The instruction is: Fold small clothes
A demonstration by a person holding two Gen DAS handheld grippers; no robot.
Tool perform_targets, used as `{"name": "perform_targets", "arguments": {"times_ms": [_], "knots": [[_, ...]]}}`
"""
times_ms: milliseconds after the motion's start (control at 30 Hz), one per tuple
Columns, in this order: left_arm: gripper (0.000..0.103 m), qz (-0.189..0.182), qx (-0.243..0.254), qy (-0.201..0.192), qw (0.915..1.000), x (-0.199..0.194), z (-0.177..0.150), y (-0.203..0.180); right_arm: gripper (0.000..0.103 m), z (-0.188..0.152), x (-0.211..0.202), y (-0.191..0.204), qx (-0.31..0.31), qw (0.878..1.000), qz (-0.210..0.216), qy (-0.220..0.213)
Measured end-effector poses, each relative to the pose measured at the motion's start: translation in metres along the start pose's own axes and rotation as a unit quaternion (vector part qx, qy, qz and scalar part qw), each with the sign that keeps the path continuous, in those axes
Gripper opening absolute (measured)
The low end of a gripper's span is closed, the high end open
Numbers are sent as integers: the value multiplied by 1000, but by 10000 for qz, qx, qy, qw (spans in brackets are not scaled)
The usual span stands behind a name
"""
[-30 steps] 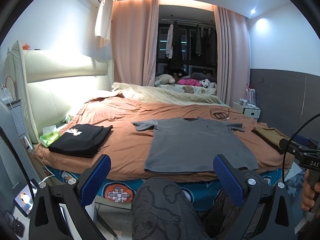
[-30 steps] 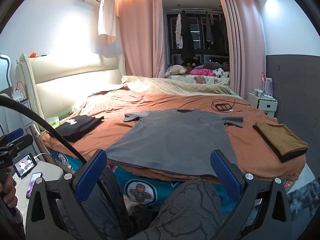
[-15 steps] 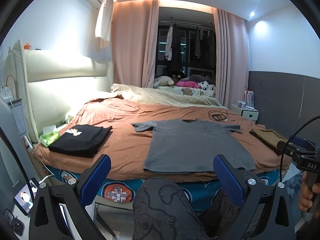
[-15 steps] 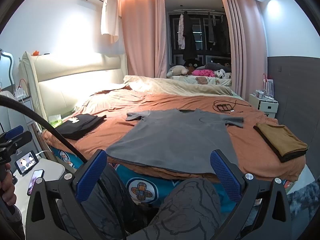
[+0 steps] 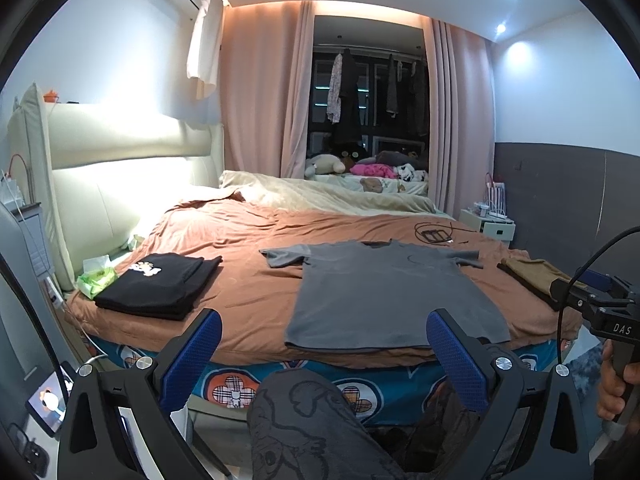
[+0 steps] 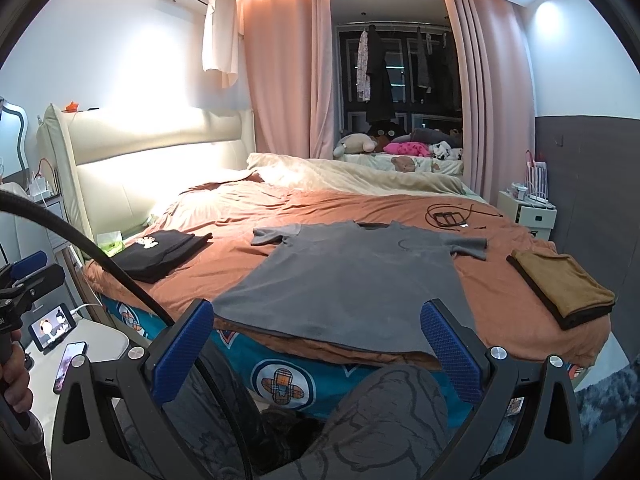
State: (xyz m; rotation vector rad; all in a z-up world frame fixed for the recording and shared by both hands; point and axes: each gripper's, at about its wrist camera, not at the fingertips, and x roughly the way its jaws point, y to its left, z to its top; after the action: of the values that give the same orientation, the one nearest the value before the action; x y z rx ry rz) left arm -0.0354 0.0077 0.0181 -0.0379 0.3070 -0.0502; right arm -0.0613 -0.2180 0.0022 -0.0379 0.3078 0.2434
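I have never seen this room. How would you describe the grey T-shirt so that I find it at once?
Look at the big bed with the brown cover. The grey T-shirt lies flat in the middle of its near edge, sleeves spread, between a black pile and a mustard pile. It is the only garment there not yet folded.

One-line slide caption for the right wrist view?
Open right gripper faces a gray T-shirt spread flat on the bed, between folded black and tan garments.
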Motion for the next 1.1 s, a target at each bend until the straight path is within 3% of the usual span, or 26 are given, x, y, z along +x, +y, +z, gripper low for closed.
{"name": "perform_targets", "arguments": {"times_ms": [533, 833, 1100], "knots": [[103, 79, -104, 132, 9998, 37, 10, 15, 103, 12, 34, -2, 44, 9999, 38, 113], [103, 138, -157, 228, 9995, 88, 24, 28, 103, 32, 77, -10, 71, 9998, 73, 161], [103, 25, -346, 503, 9981, 162, 43, 50, 103, 59, 141, -21, 138, 9993, 100, 347]]}}
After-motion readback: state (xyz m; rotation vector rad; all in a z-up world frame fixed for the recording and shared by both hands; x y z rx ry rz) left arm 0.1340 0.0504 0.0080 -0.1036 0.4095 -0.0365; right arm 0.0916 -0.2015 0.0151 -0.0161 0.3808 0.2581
